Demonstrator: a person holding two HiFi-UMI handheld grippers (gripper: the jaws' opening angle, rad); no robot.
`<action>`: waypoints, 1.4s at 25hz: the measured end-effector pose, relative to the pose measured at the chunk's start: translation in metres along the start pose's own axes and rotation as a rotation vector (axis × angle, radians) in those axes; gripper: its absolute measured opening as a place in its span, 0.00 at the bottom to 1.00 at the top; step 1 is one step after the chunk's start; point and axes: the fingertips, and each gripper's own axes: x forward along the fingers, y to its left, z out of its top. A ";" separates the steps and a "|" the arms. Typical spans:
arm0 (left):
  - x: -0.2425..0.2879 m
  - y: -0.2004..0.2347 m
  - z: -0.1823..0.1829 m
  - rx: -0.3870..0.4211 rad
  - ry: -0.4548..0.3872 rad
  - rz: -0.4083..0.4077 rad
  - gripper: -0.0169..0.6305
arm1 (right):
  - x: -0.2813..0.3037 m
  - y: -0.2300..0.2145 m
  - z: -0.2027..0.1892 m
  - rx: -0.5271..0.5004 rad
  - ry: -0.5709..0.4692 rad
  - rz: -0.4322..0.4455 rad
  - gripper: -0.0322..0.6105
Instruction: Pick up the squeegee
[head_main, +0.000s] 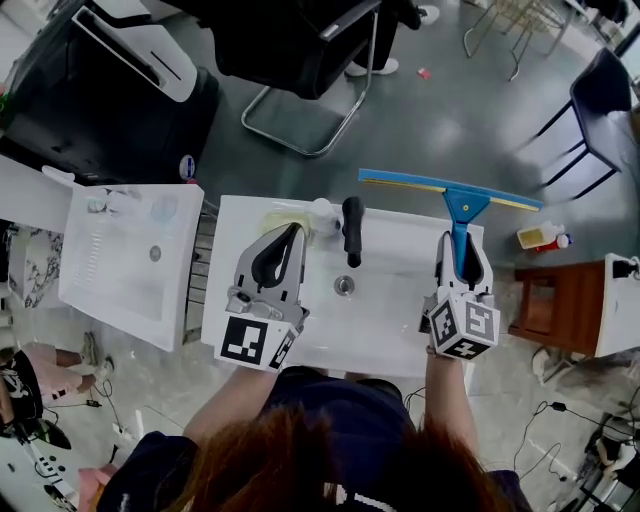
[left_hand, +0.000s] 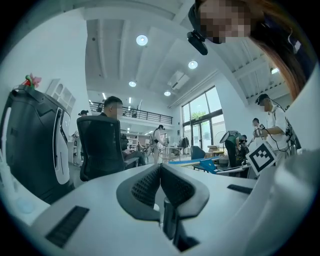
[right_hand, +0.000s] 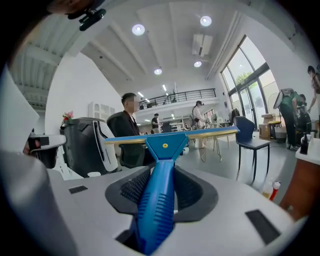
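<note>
1. The right gripper (head_main: 460, 243) is closed on the blue handle of the squeegee (head_main: 462, 205). In the right gripper view the dark ribbed pads (right_hand: 122, 189) press on the handle from both sides, with the gripper (right_hand: 161, 175) roughly half open around it.
2. The squeegee (right_hand: 165, 145) points straight ahead out of the jaws. Its long blade, blue with a yellow edge, lies crosswise and about level, and it shows against the open room.
3. The left gripper (head_main: 295, 232) holds nothing. In the left gripper view its jaws meet at the tips, and the gripper (left_hand: 160, 169) has only a hollow between the curved pads.
4. In the head view both grippers are over a white washbasin (head_main: 395, 320), the left near its left side and the right near its right side.
5. A round drain (head_main: 344, 285) sits in the bowl between the grippers, with a black faucet (head_main: 352, 230) just behind it.
6. The blade reaches past the washbasin's far rim, over grey floor (head_main: 440, 120).
7. A second white basin (head_main: 130, 270) stands to the left, and a black office chair (head_main: 300, 50) stands beyond.
</note>
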 end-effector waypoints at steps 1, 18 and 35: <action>-0.001 -0.001 0.004 0.001 -0.007 -0.002 0.06 | -0.006 0.004 0.011 -0.010 -0.028 0.007 0.30; -0.005 -0.009 0.046 0.013 -0.082 -0.015 0.06 | -0.063 0.040 0.116 -0.096 -0.303 0.072 0.30; -0.008 -0.011 0.050 0.018 -0.079 -0.018 0.06 | -0.069 0.043 0.113 -0.108 -0.293 0.076 0.30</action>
